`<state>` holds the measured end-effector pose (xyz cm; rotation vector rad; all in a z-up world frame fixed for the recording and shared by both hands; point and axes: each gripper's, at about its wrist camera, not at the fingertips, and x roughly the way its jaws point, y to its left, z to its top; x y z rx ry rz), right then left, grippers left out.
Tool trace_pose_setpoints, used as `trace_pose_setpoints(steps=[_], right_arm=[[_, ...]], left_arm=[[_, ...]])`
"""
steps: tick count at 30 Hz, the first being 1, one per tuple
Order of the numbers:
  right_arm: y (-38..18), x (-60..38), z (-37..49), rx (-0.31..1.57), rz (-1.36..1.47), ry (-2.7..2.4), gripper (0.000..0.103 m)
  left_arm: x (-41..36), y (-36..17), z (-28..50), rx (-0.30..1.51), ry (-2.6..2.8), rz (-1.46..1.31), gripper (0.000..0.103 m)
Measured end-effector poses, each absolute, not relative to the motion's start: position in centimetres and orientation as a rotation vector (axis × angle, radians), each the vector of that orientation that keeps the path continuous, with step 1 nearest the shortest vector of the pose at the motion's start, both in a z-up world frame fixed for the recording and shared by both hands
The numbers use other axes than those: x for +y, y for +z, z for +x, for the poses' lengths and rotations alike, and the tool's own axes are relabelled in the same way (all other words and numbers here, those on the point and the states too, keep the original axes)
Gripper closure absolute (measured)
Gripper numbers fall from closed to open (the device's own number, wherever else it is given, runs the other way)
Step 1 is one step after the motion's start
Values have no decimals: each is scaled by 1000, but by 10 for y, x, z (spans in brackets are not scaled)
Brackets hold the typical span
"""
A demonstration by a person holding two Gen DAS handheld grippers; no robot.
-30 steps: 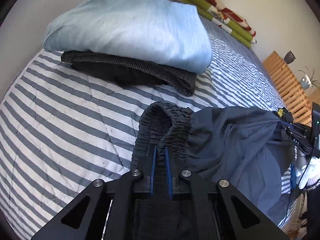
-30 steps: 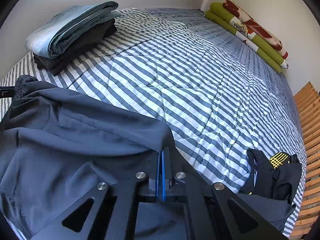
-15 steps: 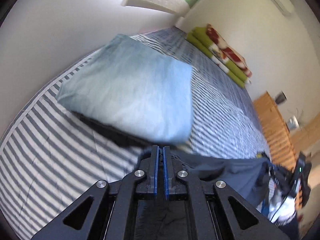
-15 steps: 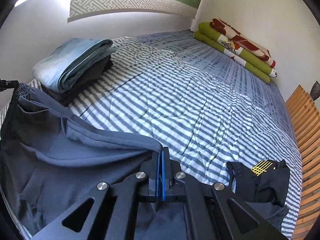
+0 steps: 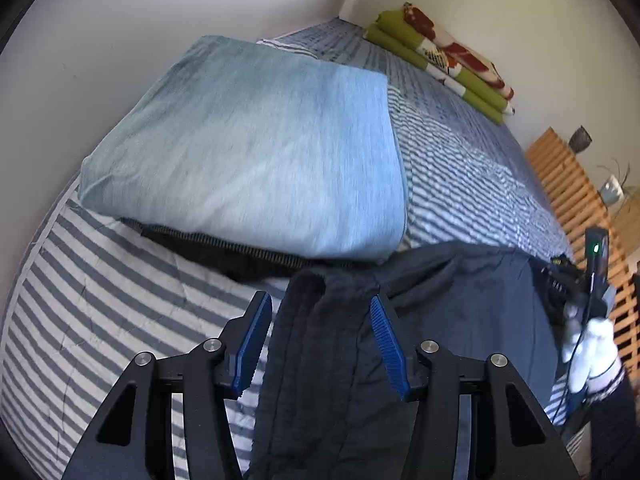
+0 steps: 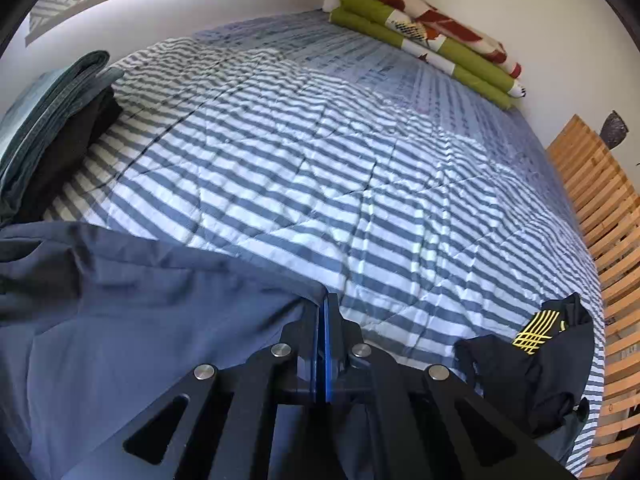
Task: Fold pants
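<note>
Dark navy pants [image 5: 460,304] lie on the striped bed, spread from left to right. Their elastic waistband [image 5: 324,320] runs between the blue pads of my left gripper [image 5: 320,320], which stands open around it without pinching. In the right wrist view the same pants [image 6: 140,320] fill the lower left, and my right gripper [image 6: 325,312] is shut on their edge. The right gripper and a white-gloved hand [image 5: 588,344] show at the right of the left wrist view.
A folded stack, light blue jeans [image 5: 256,148] over a dark garment [image 5: 240,252], sits just beyond the waistband. A black garment with yellow print [image 6: 532,360] lies at the right. A green and red blanket [image 6: 424,40] rests by the far wall. Wooden slats [image 6: 600,216] border the striped bedspread [image 6: 320,160].
My left gripper has opened and let go of the waistband, which now lies loose between its pads. The right gripper keeps its hold and has lowered the fabric towards the bed.
</note>
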<state>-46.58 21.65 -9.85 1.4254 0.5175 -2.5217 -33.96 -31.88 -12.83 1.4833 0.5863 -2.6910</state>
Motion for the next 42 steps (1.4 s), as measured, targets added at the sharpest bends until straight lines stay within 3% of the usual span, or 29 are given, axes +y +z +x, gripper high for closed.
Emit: trace_pose_setpoints(steps=[3,10,16,18,21,22,23,24,25,26,27,29,32,35,38,40,41,42], right_arm=[[-90,227,-455,484,1451,-2498,84],[-41,268,-366,383,1364,-2332,78],[-43,270,-220,554,1278,-2123,63],[-51,264,-173,623,1236,-2073,54],[-72,254,-123,746,1214,-2013,51],[-80,250,-114,788,1216,-2007,51],[-88,246,-107,825,1222,-1993,51],[-98,242,-103,875,1228,-1993,51],[-106,238,-101,938,1227,-2010,52],[-113,235,-101,1014,1221,-2026,57],[-119,233,-106,1097,1217,-2051,77],[-120,233,-122,1168,1233,-2098,101],[-96,248,-173,1091,1249,-2301,102],[-75,266,-221,1023,1279,-2475,85],[-53,293,-230,708,1375,-2428,84],[-45,305,-210,639,1369,-2349,79],[-45,308,-195,637,1362,-2302,67],[-49,311,-173,645,1347,-2248,49]], left_arm=[[-318,-125,-302,596,-2719,1448,48],[-318,-123,-176,627,-2743,1386,44],[-320,-166,-115,730,-2661,1484,40],[-314,-180,-111,751,-2670,1521,40],[-304,-193,-114,812,-2695,1546,41],[-300,-195,-116,800,-2701,1551,49],[-295,-195,-117,756,-2702,1556,76],[-290,-195,-119,715,-2700,1562,91],[-287,-194,-120,703,-2705,1575,102],[-285,-190,-120,706,-2718,1584,103],[-284,-184,-119,692,-2733,1582,103],[-282,-168,-118,637,-2757,1553,103],[-286,-149,-123,635,-2747,1525,103],[-286,-139,-131,611,-2717,1535,103],[-282,-130,-132,552,-2745,1518,103],[-283,-131,-133,561,-2750,1500,103],[-285,-134,-131,586,-2750,1497,99],[-288,-139,-129,616,-2739,1511,91]])
